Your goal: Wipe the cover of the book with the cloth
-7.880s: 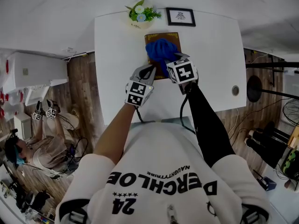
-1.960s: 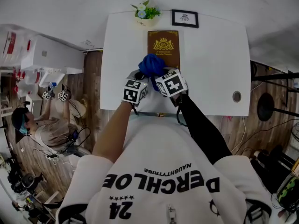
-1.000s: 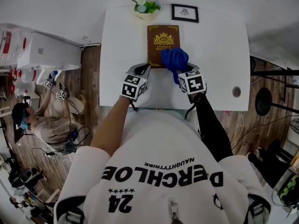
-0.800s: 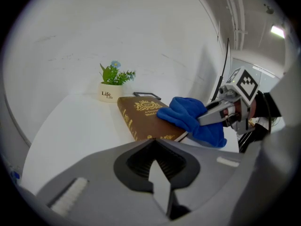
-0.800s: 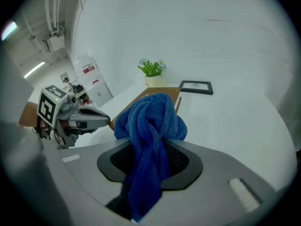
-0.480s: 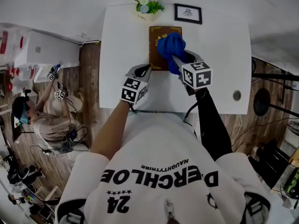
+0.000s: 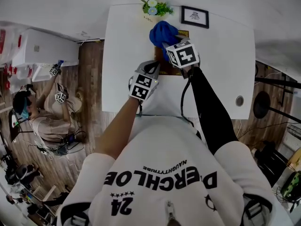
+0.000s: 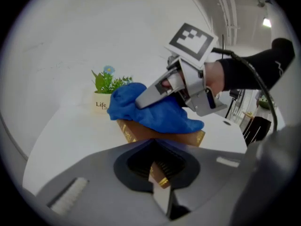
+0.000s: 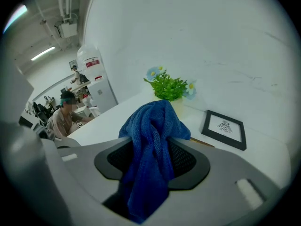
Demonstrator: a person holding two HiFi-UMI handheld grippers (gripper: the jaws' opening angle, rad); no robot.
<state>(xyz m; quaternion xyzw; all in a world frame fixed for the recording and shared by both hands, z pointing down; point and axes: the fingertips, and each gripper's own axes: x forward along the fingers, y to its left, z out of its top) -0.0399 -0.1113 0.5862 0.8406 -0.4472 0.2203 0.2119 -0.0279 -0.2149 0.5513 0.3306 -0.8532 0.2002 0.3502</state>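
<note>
A brown book with gold print point(image 8: 162, 136) lies on the white table point(image 7: 216, 65). In the head view only slivers of the book point(image 7: 163, 56) show, since the cloth and gripper cover most of it. My right gripper point(image 7: 170, 44) is shut on a bunched blue cloth point(image 7: 162, 33) that rests on the book's far end, close to the plant. The cloth point(image 9: 151, 140) hangs between the right jaws. My left gripper point(image 7: 155, 66) is at the book's near edge, its jaws shut on the near corner of the book point(image 8: 157, 173).
A small potted plant point(image 7: 155, 7) and a black picture frame point(image 7: 194, 16) stand at the table's far edge, just beyond the book. A round cable hole point(image 7: 240, 100) sits near the right front. A seated person point(image 9: 63, 117) is in the room's background.
The right gripper has swept the cloth from the book's near edge, across to the right, then up to the far left end by the plant. The left gripper has stayed at the book's near edge.
</note>
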